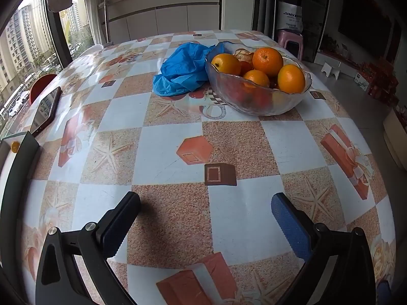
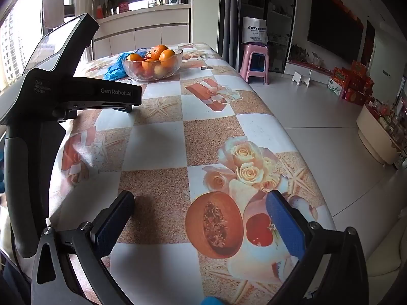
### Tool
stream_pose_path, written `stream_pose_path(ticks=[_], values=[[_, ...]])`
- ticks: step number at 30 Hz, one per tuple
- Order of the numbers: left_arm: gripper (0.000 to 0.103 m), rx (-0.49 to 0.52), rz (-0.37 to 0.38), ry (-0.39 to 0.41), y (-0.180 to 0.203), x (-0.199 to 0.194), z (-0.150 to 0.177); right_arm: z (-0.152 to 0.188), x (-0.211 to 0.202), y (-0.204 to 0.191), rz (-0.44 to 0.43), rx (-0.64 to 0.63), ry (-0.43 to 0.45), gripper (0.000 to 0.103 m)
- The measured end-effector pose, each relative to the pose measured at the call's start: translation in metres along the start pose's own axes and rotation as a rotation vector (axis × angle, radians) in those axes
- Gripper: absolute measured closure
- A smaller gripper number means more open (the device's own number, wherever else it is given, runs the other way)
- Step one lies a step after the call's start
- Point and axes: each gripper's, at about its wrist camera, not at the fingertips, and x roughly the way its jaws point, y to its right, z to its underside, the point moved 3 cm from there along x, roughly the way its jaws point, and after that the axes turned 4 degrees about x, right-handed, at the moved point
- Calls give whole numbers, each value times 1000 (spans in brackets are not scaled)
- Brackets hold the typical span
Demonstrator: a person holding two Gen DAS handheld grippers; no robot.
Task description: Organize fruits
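Bowl (image 1: 258, 86) of oranges (image 1: 267, 59) ahead, slightly right of left gripper (image 1: 205, 225); farther from right gripper (image 2: 199, 222). Both spread wide, holding nothing.

Left gripper (image 1: 204, 203): jaws spread wide, nothing held between them. Both fingers are seen entering from the bottom corners of the left wrist frame, blue ribbed pads (image 1: 290, 226) facing inward.

Right gripper (image 2: 199, 202): jaws likewise spread wide and empty, fingers angled in from the bottom corners of the right wrist frame, blue pads (image 2: 285, 223) turned inward.

In the right wrist view the left gripper body (image 2: 76, 94) is seen at the left edge of the frame, held level and pointed toward frame center; its jaw state cannot be told from there. A bit of blue glove (image 2: 212, 300) is visible at bottom center.
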Motion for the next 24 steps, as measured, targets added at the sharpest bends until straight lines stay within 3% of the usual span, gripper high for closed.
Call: stream_pose_path(ticks=[24], values=[[0,-2,3,2,0,0,0,0,0,0,7,6,7,0]])
